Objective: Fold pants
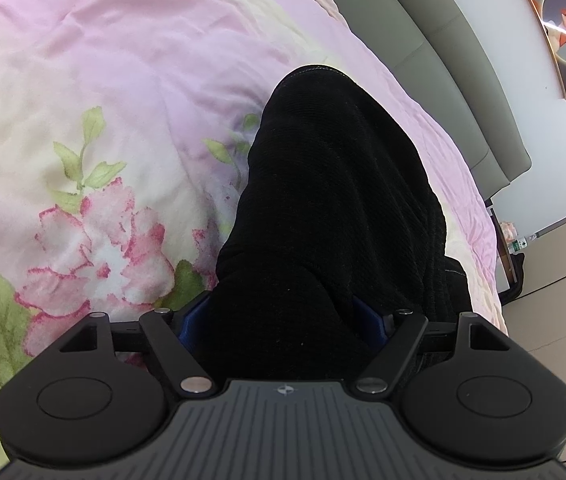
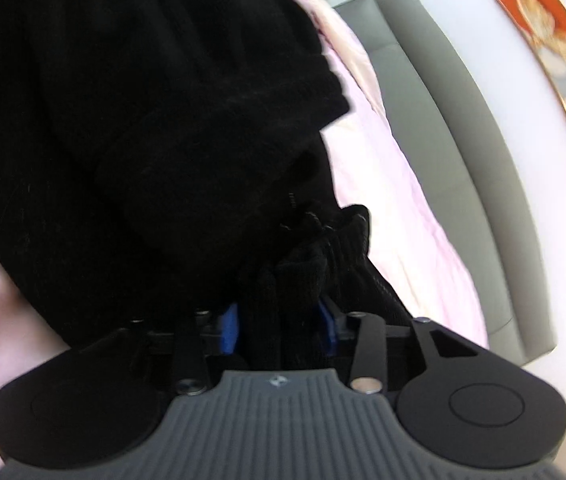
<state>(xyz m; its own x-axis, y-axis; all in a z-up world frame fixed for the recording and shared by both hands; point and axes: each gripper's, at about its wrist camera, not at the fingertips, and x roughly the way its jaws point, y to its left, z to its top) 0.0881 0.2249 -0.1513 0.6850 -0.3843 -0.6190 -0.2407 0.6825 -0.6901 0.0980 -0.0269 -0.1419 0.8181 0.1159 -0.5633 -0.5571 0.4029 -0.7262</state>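
Black pants [image 1: 323,208] on the floral bedspread [image 1: 103,80], and both claws are in the cloth! Left claw [image 1: 283,320]: blue pads spread wide with a thick bunch filling the gap, so it looks clamped on the pants, whose leg runs away toward twelve o'clock, hem up top. Right claw [image 2: 279,328]: blue pads close together, clamped on a gathered wad with the drawstring [image 2: 303,216] just ahead at twelve, the rest heaped off toward ten. My read: the long axis leads straight out from the left claw, so the fold carries along that line, toward the grey headboard [image 1: 443,80] side.
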